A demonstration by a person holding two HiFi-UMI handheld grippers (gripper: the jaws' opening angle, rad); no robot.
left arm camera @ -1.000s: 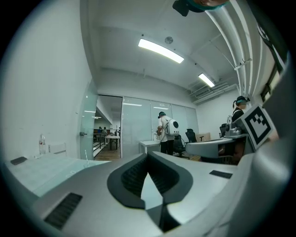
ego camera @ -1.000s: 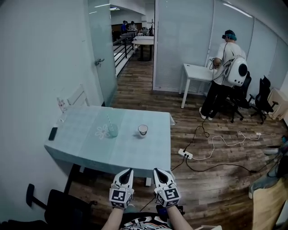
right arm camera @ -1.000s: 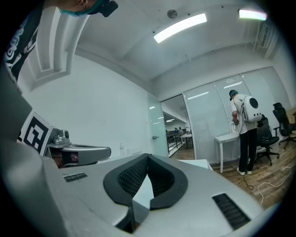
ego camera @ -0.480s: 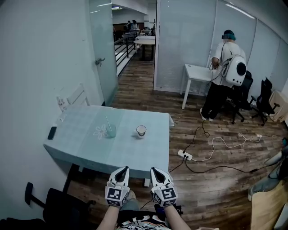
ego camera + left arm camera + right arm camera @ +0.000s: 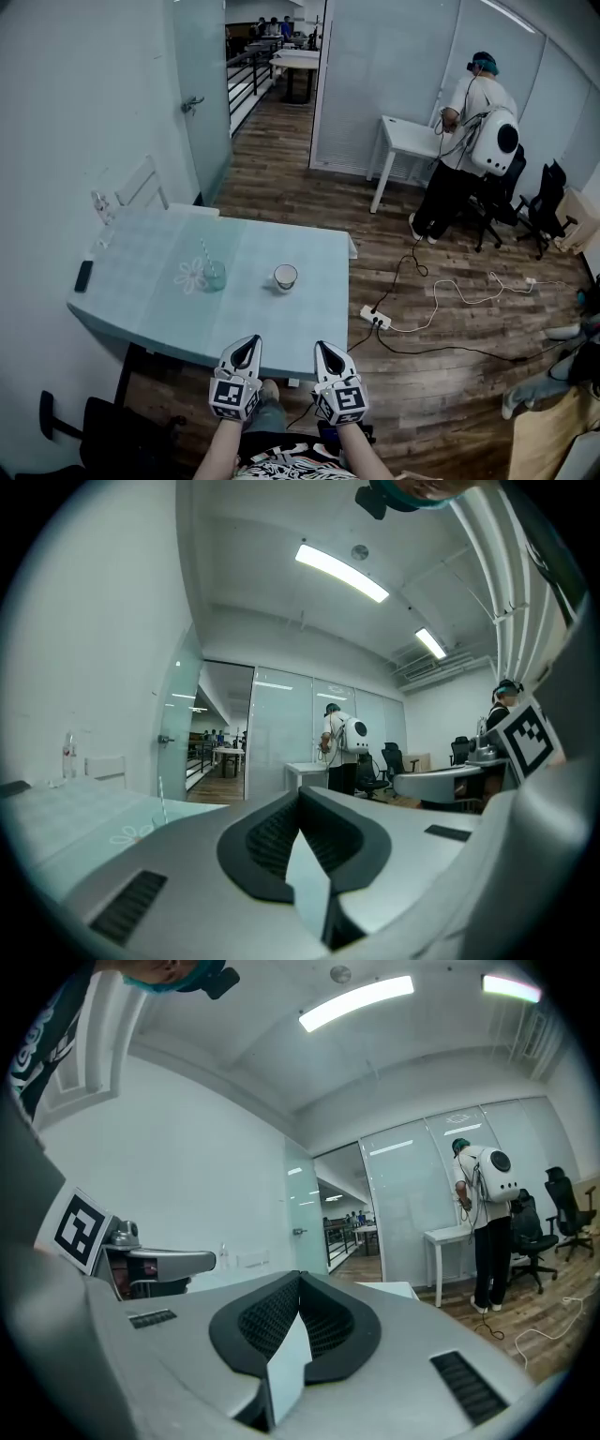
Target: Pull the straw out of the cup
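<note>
Left gripper (image 5: pixel 247 343) and right gripper (image 5: pixel 322 346) hang side by side just off the table's (image 5: pixel 281 323) near edge in the head view. Both point across the table, each with its jaws pressed together on nothing. Bare tabletop lies between that near edge and the two cups. One clear cup (image 5: pixel 215 277) stands left of the table's middle, well apart from both grippers. One straw (image 5: pixel 203 253) stands in it, its long axis close to upright and its top leaning toward the table's far left. One white cup (image 5: pixel 285 276) stands near the clear one, toward the table's right. One phone (image 5: pixel 83 276) lies by the table's left edge. Right of the table the wooden floor (image 5: pixel 422 375) is open, with one power strip (image 5: pixel 375 317) and its cables.

In the left gripper view the dark pads meet tightly with nothing between them. The table spreads to the left, and the straw (image 5: pixel 161 797) shows as a thin upright line.

In the right gripper view the pads are likewise closed and empty. The gripper's own body hides the cup.
</note>
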